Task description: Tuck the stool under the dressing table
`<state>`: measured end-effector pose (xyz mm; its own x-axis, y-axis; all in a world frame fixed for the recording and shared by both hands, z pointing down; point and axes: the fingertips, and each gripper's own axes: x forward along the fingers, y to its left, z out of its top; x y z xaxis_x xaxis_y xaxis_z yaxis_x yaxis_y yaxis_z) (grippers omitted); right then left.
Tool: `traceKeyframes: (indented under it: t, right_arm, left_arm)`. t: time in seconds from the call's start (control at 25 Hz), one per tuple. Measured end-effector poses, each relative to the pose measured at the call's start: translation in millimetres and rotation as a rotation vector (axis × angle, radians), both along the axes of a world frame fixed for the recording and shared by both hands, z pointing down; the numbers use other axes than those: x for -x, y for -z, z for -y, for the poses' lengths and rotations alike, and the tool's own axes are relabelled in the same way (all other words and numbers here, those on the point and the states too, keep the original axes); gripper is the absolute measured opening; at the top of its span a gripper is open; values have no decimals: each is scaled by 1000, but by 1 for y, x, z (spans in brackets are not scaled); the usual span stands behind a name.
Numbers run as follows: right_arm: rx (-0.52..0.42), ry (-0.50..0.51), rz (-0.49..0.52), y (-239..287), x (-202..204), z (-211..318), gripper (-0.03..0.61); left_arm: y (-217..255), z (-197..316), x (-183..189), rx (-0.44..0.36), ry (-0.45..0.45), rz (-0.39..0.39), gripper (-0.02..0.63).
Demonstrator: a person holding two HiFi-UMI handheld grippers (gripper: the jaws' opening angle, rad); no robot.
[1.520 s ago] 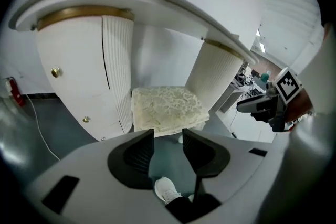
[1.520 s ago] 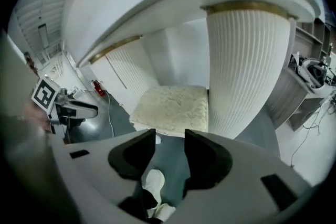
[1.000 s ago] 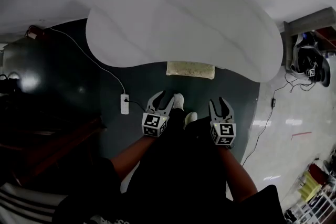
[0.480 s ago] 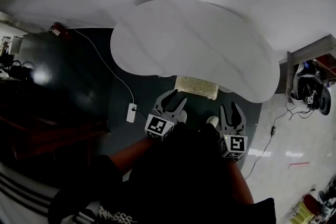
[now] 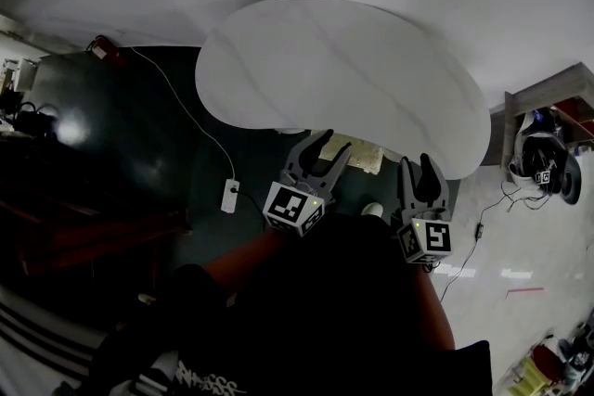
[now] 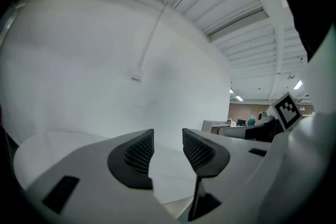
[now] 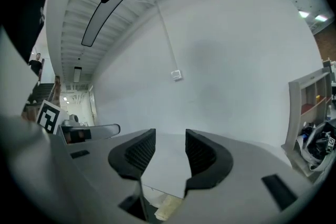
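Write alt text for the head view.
The left gripper and right gripper, both open and empty, point toward a white oval dressing table. A beige stool seat peeks from under the table's near edge, over a dark floor.

**Grey claws, chequered cubes, dark clothes**

The left claw (image 5: pixel 337 142) and the right claw (image 5: pixel 418 160) were grey plastic, each with two curved fingers forking from a broad base. Behind each sat a white cube (image 5: pixel 294 207) printed with black square markers. The inner pads (image 6: pixel 137 153) were black and finely ribbed. The person wore a dark top (image 5: pixel 325 311) with white lettering (image 5: pixel 204 379) low on it, and a pale shoe (image 5: pixel 371 210).
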<state>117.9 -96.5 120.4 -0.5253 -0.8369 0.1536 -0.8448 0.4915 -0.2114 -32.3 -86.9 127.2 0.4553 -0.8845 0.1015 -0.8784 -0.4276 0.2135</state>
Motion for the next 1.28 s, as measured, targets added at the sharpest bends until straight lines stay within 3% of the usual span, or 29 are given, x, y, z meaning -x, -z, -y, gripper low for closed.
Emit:
traceKeyframes:
  t: [0.12, 0.2, 0.4, 0.6, 0.8, 1.28]
  right_arm:
    - [-11, 26, -26, 6, 11, 6, 173]
    - [-16, 45, -25, 9, 21, 6, 133]
    - [-58, 35, -42, 18, 42, 7, 75]
    - [-62, 6, -50, 25, 56, 8, 38]
    - [-188, 105, -130, 38, 95, -1, 37]
    - [-199, 219, -148, 45, 144, -11, 37]
  left_arm:
    - [9, 4, 7, -31, 7, 11, 159]
    - [12, 3, 13, -52, 3, 29, 125]
    - [6, -1, 35, 0, 0, 51, 27]
    - [11, -5, 51, -7, 1, 58, 15]
    - [16, -4, 69, -27, 38, 79, 16]
    - [17, -21, 95, -38, 70, 101, 17]
